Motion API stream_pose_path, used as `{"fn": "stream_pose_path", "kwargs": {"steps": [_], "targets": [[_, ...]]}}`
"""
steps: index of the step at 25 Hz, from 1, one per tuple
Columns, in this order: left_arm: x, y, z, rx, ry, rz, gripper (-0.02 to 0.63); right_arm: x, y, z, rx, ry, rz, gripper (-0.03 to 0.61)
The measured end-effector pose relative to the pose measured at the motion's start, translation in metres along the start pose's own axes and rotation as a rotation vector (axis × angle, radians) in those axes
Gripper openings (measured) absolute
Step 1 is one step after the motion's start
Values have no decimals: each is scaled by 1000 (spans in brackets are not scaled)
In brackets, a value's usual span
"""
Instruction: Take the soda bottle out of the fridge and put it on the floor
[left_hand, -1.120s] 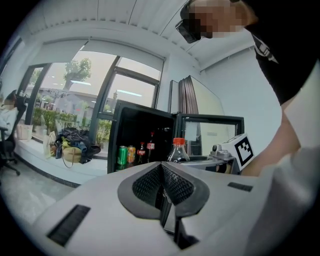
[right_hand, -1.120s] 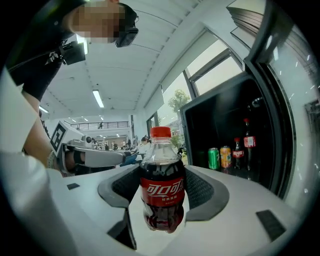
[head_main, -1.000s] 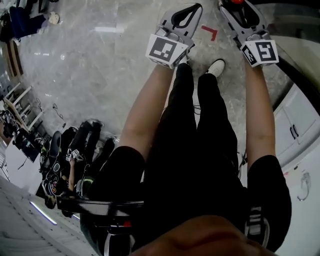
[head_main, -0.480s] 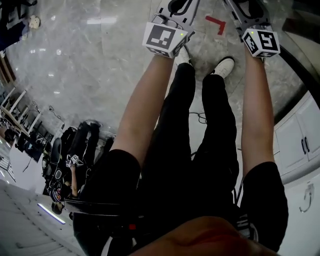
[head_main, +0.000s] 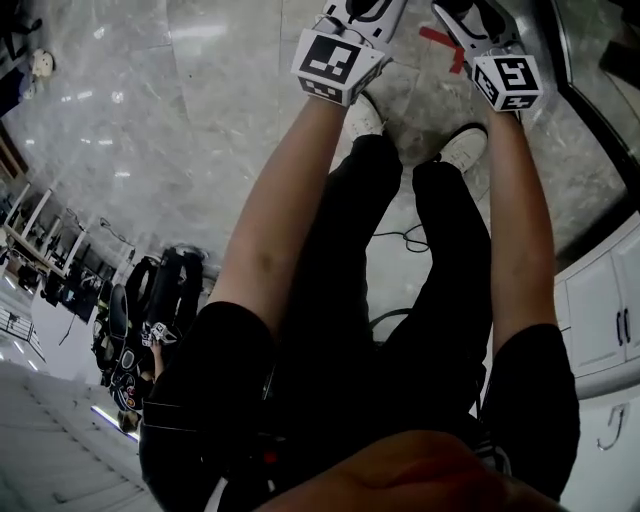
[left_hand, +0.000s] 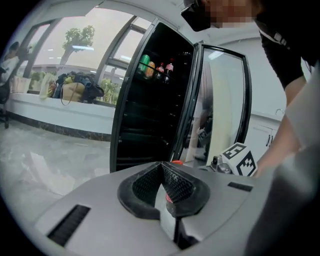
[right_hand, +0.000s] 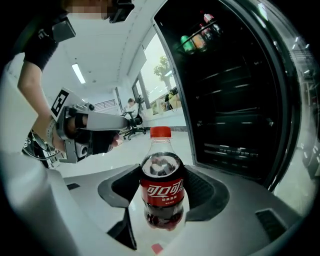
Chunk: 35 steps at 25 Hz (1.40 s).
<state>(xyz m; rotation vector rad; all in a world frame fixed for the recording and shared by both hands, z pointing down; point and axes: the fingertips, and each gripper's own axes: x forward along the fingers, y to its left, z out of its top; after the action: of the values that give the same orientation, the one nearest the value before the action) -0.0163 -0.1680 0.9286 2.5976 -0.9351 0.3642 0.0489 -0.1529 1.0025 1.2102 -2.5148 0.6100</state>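
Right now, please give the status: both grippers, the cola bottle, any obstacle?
Left gripper shut, empty. Right gripper shut on cola bottle, upright, outside the open fridge. Cannot tell whether bottle touches floor.

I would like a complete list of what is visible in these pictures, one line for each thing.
soda bottle: one, dark drink, red cap and label, held in jaws
fridge: one, black, door open, ahead of both grippers
bottles: several, green, orange, dark, fridge's top shelf
tape mark: one, red, on the grey floor
shoes: two, white, on the floor
left gripper: one, grey, jaws together, empty
right gripper: one, grey, shut on the soda bottle
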Motion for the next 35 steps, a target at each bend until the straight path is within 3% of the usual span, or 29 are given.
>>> {"fn": "stream_pose_path", "kwargs": {"steps": [8, 15, 29, 35], "targets": [[34, 29, -83, -5, 71, -37, 2, 68, -21, -78, -19, 57, 57, 284], [52, 48, -123, 24, 104, -61, 2, 108, -30, -138, -39, 111, 90, 284], [41, 31, -112, -3, 102, -62, 2, 78, -22, -172, -63, 215, 91, 286], [22, 11, -78, -24, 96, -65, 2, 47, -6, -135, -41, 206, 70, 287]]}}
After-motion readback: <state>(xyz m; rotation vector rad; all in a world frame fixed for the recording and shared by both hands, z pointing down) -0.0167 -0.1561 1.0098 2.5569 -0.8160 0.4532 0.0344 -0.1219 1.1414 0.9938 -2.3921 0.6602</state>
